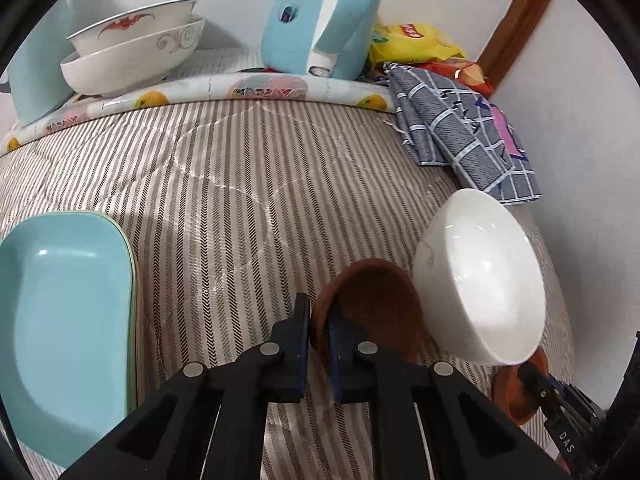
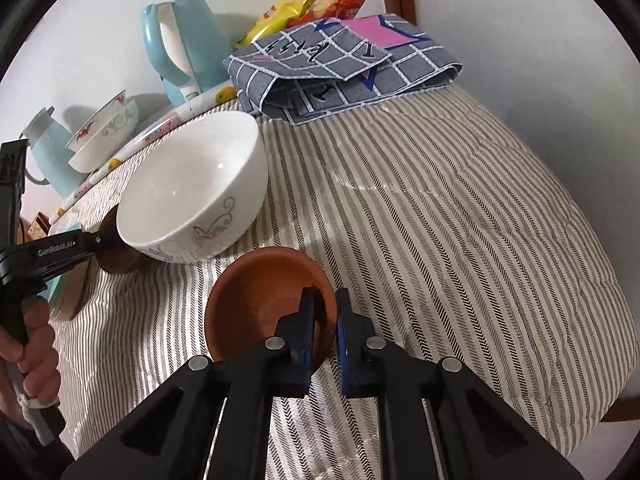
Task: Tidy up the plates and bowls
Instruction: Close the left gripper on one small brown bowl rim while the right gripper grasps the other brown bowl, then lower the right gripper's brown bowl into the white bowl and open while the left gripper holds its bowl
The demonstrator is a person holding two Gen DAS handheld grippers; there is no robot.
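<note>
Gripping a brown dish each, we have the left gripper (image 1: pixel 319 326) clenched on one rim (image 1: pixel 370 304) and the right gripper (image 2: pixel 325 322) on the other (image 2: pixel 256 292), flanking the white bowl (image 2: pixel 192 192) on the striped worktop (image 2: pixel 440 240).

White bowl (image 2: pixel 192 196): glossy glazed ceramic, highlights visible. Brown saucers (image 2: pixel 270 304) near: matt, smooth, possibly wood or unglazed clay; blue trays (image 1: pixel 64 320) left: satin, plastic-like. Striped tablecloth (image 2: pixel 440 240): woven cloth, slight sheen; far checked towel (image 2: pixel 344 68): matt cloth.
</note>
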